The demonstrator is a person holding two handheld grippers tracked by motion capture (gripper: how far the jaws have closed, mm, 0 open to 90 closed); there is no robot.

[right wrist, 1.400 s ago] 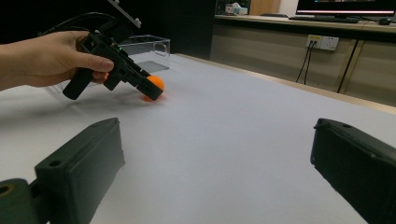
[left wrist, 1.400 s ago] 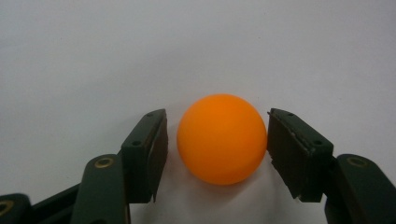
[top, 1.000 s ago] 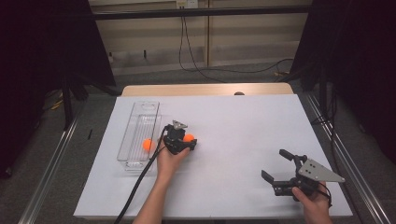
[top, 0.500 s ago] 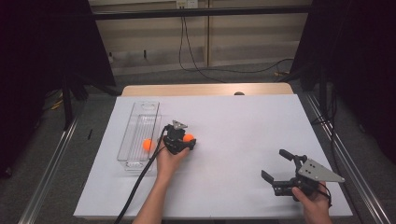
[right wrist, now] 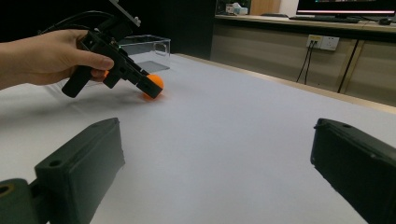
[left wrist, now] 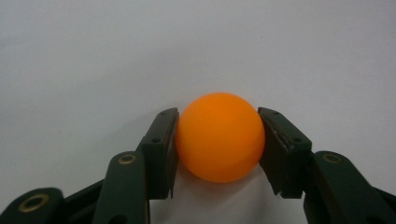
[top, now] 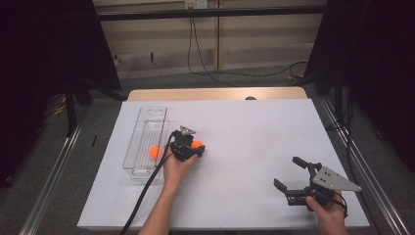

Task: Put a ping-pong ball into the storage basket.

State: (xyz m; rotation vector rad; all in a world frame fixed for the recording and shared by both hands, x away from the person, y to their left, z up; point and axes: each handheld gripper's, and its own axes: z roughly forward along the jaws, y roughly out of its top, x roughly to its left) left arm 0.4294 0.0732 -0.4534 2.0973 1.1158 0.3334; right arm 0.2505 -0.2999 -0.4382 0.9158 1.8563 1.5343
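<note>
An orange ball (left wrist: 219,136) rests on the white table sheet (top: 254,132), and my left gripper (left wrist: 218,122) is shut on it, one pad pressed to each side. Its jaws have just been closing on that ball. From above, the left gripper (top: 195,146) sits just right of the clear tray (top: 147,122). A second orange ball (top: 154,151) lies inside the tray. My right gripper (top: 288,172) stands open near the front right of the sheet with nothing between its jaws. The right gripper view looks across the sheet at the left gripper (right wrist: 154,86) and its ball (right wrist: 155,83).
The clear tray is long and narrow and lies lengthwise along the sheet's left side. A black cable (top: 147,191) trails from the left gripper to the front edge. A wooden table edge (top: 215,94) shows beyond the sheet.
</note>
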